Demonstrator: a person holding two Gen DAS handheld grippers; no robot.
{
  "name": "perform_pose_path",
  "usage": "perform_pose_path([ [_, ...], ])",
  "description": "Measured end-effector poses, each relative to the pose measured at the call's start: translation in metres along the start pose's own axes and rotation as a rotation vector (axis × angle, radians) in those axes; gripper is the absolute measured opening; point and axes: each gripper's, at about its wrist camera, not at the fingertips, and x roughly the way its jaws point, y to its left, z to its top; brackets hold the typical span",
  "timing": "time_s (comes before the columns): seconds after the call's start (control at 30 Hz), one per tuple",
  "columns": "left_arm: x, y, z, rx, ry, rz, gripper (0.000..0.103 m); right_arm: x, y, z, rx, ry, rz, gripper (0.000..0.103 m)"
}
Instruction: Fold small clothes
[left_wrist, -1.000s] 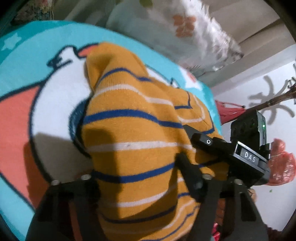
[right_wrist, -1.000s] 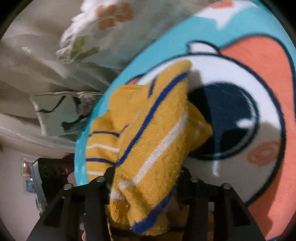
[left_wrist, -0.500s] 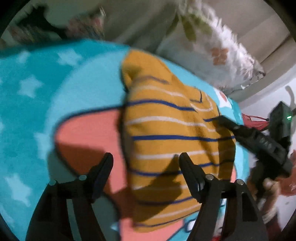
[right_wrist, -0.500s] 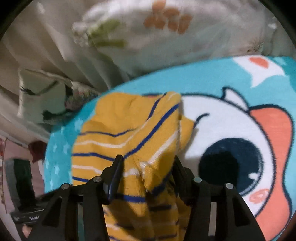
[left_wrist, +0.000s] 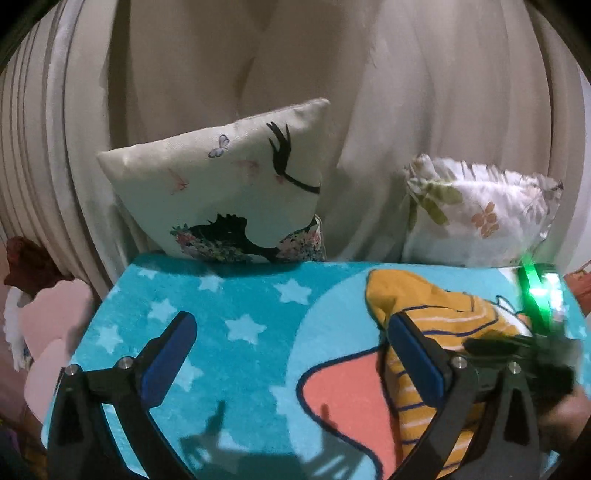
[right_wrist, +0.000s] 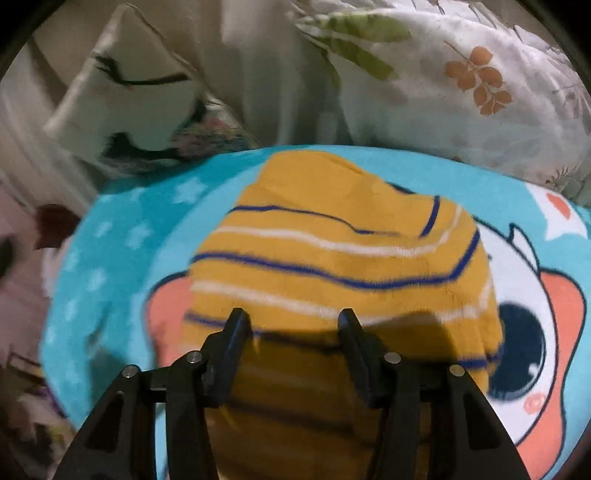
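Pale cream curtain (left_wrist: 229, 66) hangs in folds across back. Two cushions lean against it: one (left_wrist: 225, 192) printed with black lashes, flowers and small butterfly, other (left_wrist: 476, 221) white with orange and green leaves. Turquoise blanket (left_wrist: 221, 317) with white stars and cartoon figure covers surface below. Pink plush thing (left_wrist: 44, 332) at left edge. Dim indoor light, hard shadows on blanket

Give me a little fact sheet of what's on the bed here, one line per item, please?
garment: yellow striped knit top, lying folded on the mat
surface: turquoise cartoon mat with stars
left claw: open, holding nothing, beside the top
right claw: open, over the top's near edge; contact unclear
behind mat: eyelash cushion and leaf-print pillow
backdrop: pale curtain
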Motion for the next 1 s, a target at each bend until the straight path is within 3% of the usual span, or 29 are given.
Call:
perform_pose_path([
  [0.1, -0.007, 0.013, -0.004, -0.026, 0.044, -0.066, 0.103, -0.006, 0.007, 0.013, 0.039, 0.025, -0.018, 0.059],
  [0.23, -0.010, 0.020, -0.012, -0.015, 0.037, -0.005, 0.103, -0.029, 0.044, 0.013, -0.093, -0.089, -0.053, 0.054],
  [0.33, -0.014, 0.021, -0.018, -0.003, 0.027, 0.012, 0.103, 0.005, 0.056, 0.014, -0.118, 0.008, -0.072, 0.046],
  [0.4, -0.020, 0.020, -0.022, 0.018, 0.010, 0.028, 0.103, 0.030, 0.052, 0.018, -0.101, 0.043, -0.087, 0.050],
  [0.47, -0.023, 0.019, -0.025, 0.028, 0.006, 0.032, 0.103, 0.043, 0.053, 0.025, -0.123, 0.052, -0.086, 0.061],
  [0.53, -0.024, 0.017, -0.029, 0.035, 0.028, 0.012, 0.103, 0.039, 0.059, 0.029, -0.142, 0.077, -0.097, 0.061],
  [0.6, -0.022, 0.016, -0.034, 0.038, 0.052, 0.005, 0.103, 0.017, 0.059, 0.027, -0.111, 0.035, -0.054, 0.061],
  [0.73, -0.022, 0.014, -0.043, 0.033, 0.090, -0.020, 0.103, -0.032, 0.032, -0.013, -0.038, -0.025, 0.005, 0.062],
  [0.87, -0.017, 0.005, -0.049, 0.080, 0.151, 0.053, 0.103, -0.045, -0.023, -0.068, 0.062, 0.001, -0.013, 0.060],
  [1.0, -0.024, -0.008, -0.053, 0.090, 0.174, 0.053, 0.103, -0.073, -0.059, -0.086, 0.208, -0.059, -0.021, 0.059],
])
